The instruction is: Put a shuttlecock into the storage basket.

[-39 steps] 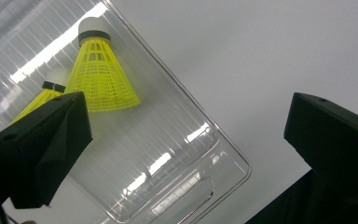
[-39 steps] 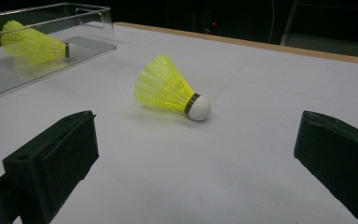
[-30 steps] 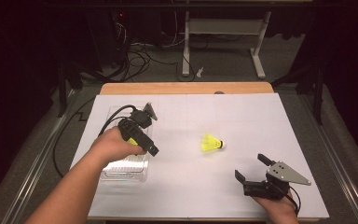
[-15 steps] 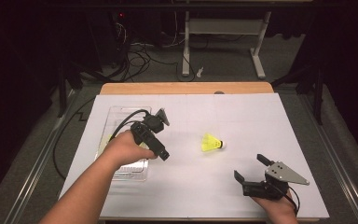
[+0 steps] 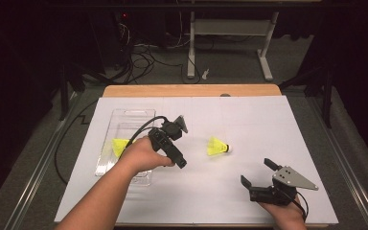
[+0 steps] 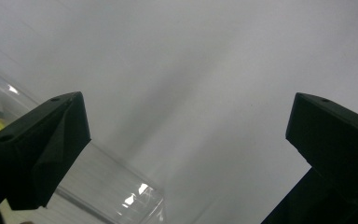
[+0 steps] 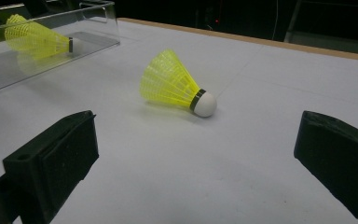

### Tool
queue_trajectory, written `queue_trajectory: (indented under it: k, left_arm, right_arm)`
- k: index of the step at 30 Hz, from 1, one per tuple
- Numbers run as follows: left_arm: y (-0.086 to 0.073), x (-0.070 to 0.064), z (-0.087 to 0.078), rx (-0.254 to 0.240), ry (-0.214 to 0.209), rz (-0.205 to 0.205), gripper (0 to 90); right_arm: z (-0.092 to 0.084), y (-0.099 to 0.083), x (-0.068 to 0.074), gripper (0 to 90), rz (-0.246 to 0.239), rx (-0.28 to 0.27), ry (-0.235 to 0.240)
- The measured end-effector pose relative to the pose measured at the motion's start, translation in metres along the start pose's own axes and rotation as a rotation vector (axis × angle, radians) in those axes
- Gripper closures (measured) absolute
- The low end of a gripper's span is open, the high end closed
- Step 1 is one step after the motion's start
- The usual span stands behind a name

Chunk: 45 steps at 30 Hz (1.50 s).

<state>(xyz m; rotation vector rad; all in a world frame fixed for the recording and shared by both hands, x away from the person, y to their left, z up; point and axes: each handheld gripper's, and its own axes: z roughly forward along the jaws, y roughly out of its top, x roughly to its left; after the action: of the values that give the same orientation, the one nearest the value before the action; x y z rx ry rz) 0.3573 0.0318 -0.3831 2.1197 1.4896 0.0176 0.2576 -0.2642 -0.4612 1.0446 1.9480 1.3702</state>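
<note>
A yellow shuttlecock (image 5: 218,147) with a white cork lies on its side on the white table, between my two grippers. In the right gripper view this shuttlecock (image 7: 175,85) rests just beyond the open jaws of my right gripper (image 7: 198,126). My right gripper (image 5: 256,171) sits low near the front right edge. A second yellow shuttlecock (image 5: 120,146) lies in the clear tray (image 5: 129,117). My left gripper (image 5: 177,158) hovers just right of the tray, tilted down. The left gripper (image 6: 189,109) is open and holds nothing, with the tray's corner (image 6: 121,186) below it.
A white sheet (image 5: 268,124) covers the wooden table, and its back right part is bare. Behind the table, a dark floor carries cables and a white stand (image 5: 230,28). A black cable (image 5: 141,129) trails from my left gripper over the tray.
My left gripper has moved right, from over the tray toward the table's middle. The shuttlecock in the tray now shows clear of it. The right gripper has stayed put.
</note>
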Motion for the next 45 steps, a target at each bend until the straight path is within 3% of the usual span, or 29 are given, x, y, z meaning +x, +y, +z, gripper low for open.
queue_trajectory:
  k: [28,45]
  left_arm:
    - [0.012,-0.041,0.016,-0.024,-0.089,0.035,0.6]
    - [0.025,-0.044,0.037,-0.019,-0.095,0.034,0.7]
  right_arm:
    - [-0.002,0.0,0.0,0.2,-0.001,-0.006,0.003]
    - [-0.002,0.0,-0.001,0.2,0.004,-0.007,0.006]
